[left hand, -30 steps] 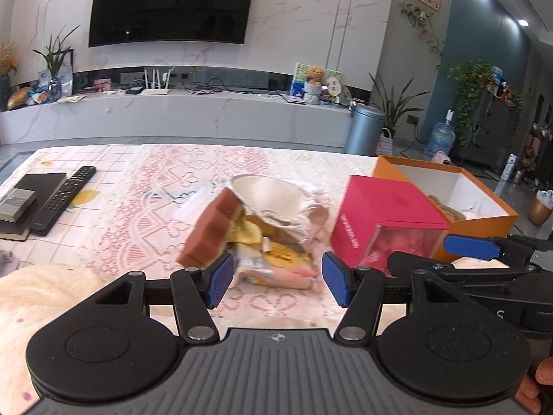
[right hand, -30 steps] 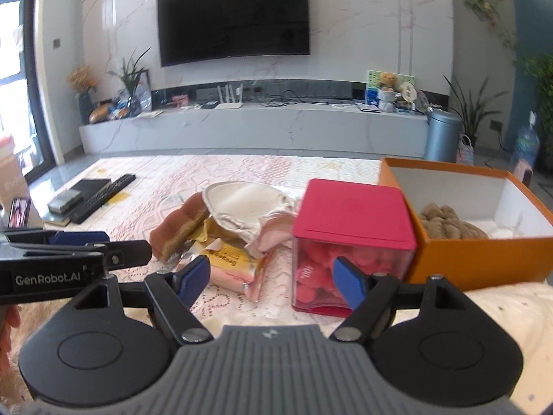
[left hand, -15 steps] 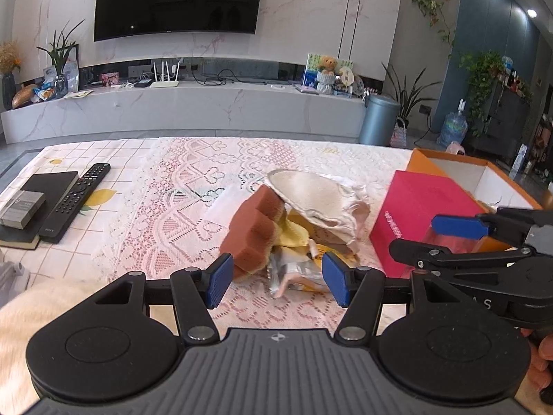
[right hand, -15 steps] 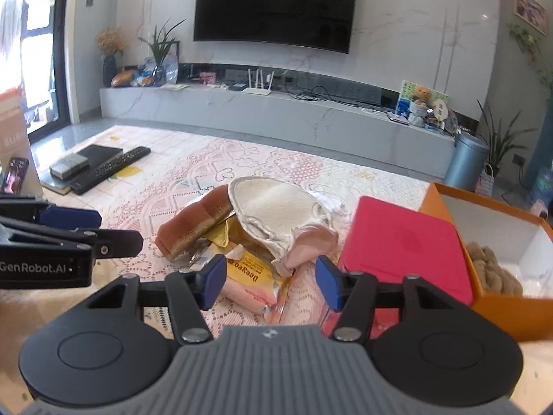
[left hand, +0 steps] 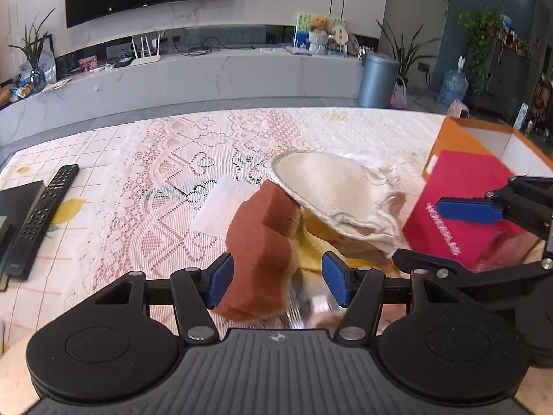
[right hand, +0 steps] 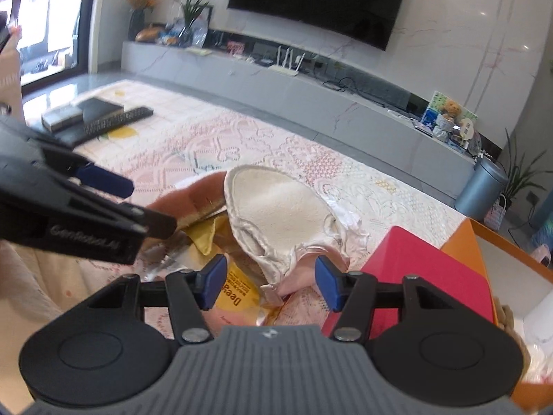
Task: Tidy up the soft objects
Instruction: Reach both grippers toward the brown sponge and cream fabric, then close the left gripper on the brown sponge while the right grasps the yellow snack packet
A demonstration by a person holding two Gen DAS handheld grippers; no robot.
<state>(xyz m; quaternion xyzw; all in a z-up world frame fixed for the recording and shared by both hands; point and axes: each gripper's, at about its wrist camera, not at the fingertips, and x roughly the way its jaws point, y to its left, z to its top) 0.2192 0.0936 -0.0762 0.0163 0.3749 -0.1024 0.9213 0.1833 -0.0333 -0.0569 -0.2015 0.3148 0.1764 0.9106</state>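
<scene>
Cream bath mitt (left hand: 331,186) drapes over the pile, hiding most of the yellow cloth (left hand: 312,245) & packets beneath it. Right of the mitt, orange box (left hand: 459,135) runs off the frame edge; its contents can't be seen in left wrist view. Below the mitt, yellow packet (right hand: 238,294) shows only "Dee", rest covered. Foil wrapper (left hand: 307,306) near brown sponge (left hand: 262,242) is blurred.

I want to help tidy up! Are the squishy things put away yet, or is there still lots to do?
Mostly still to do. Done: something brown and knobbly already lies in the orange box. In hand: nothing yet; the left claw is open around the brown sponge, and the right claw is open over the cream cloth. Left: the whole pile, including the yellow packet.
</scene>
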